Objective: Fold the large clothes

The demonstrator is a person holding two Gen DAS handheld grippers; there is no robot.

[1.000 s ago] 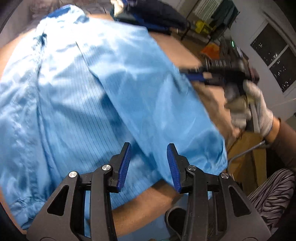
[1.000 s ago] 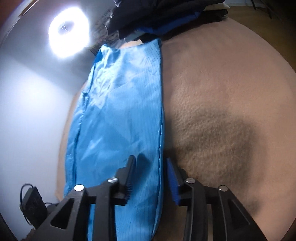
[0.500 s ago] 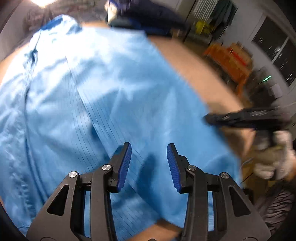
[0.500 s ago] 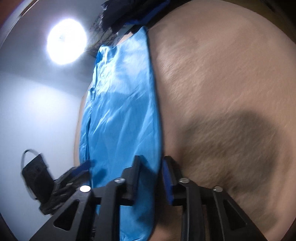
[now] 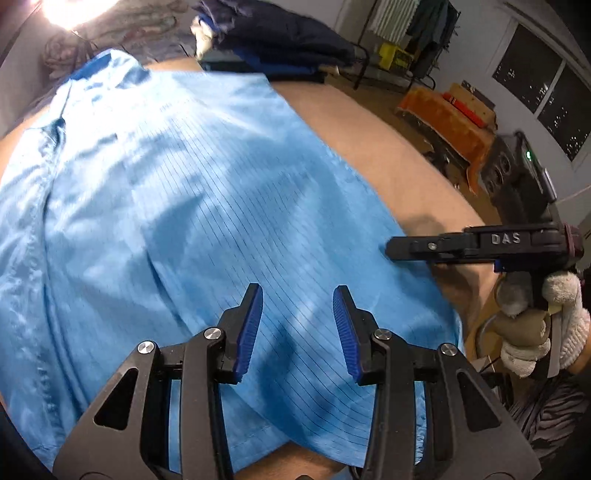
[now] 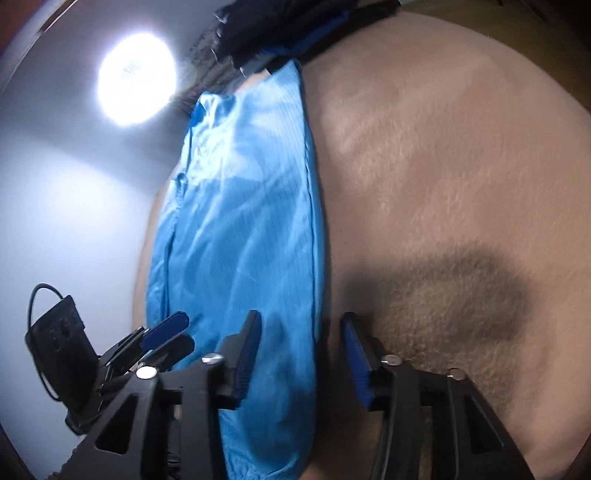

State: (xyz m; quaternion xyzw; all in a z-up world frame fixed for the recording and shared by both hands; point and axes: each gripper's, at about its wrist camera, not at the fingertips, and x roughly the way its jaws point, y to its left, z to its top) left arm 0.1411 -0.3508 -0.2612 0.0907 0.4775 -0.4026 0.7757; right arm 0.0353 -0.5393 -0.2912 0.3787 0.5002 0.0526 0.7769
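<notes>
Right gripper [image 6: 299, 354], jaws just reopened and empty, straddles the near long edge of the light-blue pinstriped garment [image 6: 243, 229] running away lengthwise; left gripper [image 5: 297, 328] hovers open above its middle.

A pile of dark clothes [image 5: 280, 40] is lying at the far end of the tan fleece blanket [image 5: 373, 147], and it is showing a bright blue edge on its near side. Beyond this pile, a ring lamp [image 6: 136, 79] is shining strongly against the grey wall [image 6: 74, 192]. To the right of the pile, an orange cloth [image 5: 443, 114] is covering a low piece of furniture, and a yellow box [image 5: 395, 55] is standing behind it. Further right from the pile, a dark window [image 5: 539, 77] is showing small lights. Some garments are hanging on a rack [image 5: 424, 22] behind the pile.
</notes>
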